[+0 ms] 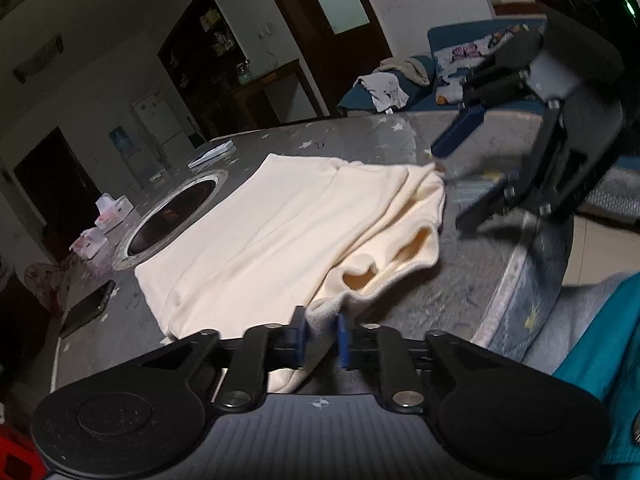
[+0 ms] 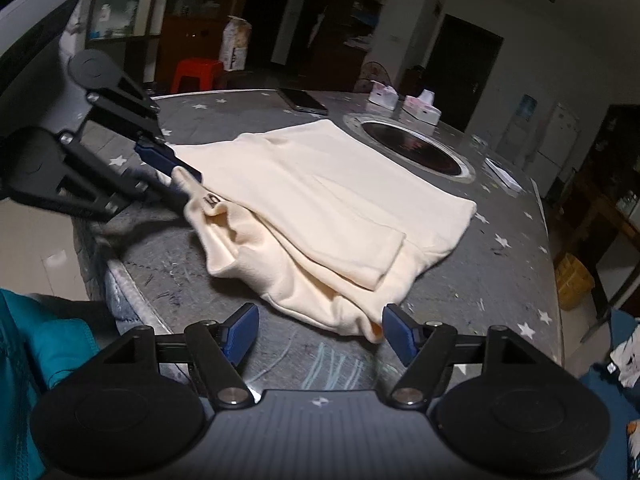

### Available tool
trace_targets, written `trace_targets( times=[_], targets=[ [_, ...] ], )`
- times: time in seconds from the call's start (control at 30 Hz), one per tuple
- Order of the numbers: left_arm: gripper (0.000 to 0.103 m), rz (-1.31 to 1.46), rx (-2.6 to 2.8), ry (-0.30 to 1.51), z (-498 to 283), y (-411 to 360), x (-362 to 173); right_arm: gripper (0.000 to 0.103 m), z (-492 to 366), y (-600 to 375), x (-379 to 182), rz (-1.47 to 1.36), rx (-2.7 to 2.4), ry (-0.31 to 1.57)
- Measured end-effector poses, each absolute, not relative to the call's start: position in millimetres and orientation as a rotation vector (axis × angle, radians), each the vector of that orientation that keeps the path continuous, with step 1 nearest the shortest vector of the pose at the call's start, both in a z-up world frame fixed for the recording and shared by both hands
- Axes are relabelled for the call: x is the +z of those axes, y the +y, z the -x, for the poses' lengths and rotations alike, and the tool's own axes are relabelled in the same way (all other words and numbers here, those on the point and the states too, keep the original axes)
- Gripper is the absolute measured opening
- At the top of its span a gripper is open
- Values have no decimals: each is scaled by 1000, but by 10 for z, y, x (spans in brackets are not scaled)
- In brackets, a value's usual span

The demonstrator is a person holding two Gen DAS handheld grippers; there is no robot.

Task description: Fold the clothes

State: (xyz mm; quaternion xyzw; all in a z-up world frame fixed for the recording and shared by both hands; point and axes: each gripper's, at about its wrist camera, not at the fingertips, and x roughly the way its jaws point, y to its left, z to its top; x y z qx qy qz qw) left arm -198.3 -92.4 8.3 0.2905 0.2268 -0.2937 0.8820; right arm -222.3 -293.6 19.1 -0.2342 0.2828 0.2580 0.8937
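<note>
Left wrist view: the left hand-held gripper (image 1: pixel 321 338) is seen clamped on a near corner of the cream garment (image 1: pixel 296 232), a fold of cloth being pinched between its blue pads (image 1: pixel 343 340); the garment lies partly folded on the grey star-patterned surface (image 1: pixel 480 280), close to its near edge, with a dark round inset (image 1: pixel 172 212) just beyond it. Right wrist view: the right hand-held gripper (image 2: pixel 318 336) is shown with jaws parted, the near hem of the garment reaching in between them, touched by the right-hand pad and not clamped. Risks are judged as follows; if the garment is lifted by the left corner alone, the stacked layers may be dragged askew and the fold undone; if the right jaws are closed on only the top layer, the lower layers may be left behind; a pull toward the near edge may slide the cloth off the surface.
</note>
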Motion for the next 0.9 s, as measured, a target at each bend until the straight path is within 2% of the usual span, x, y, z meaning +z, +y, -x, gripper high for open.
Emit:
trace_targets(
  times=[0.3,0.4,0.47,0.6,0.63,0.7,0.77,0.83,0.9],
  targets=[
    [10,-437,-604,494,1677,-824,350,73,2130,-2783,171,540,587,532],
    [10,-403,-612,511,1568,-807,398,70,2017,-2739,157,537,609,530],
    [10,-386,-616,520,1500,-803,417,65,1937,-2711,145,535,624,530],
    [10,-357,-624,539,1391,-789,426,45,1754,-2682,113,511,658,564],
    [10,-355,-628,546,1379,-781,417,37,1712,-2689,115,497,665,576],
    [13,-355,-635,560,1378,-756,397,27,1637,-2715,141,460,679,602],
    [15,-359,-641,570,1409,-715,373,22,1575,-2742,183,429,689,617],
    [23,-379,-645,569,1475,-680,354,19,1532,-2760,225,410,700,622],
    [36,-406,-645,564,1541,-652,332,16,1497,-2769,266,393,708,625]
  ],
)
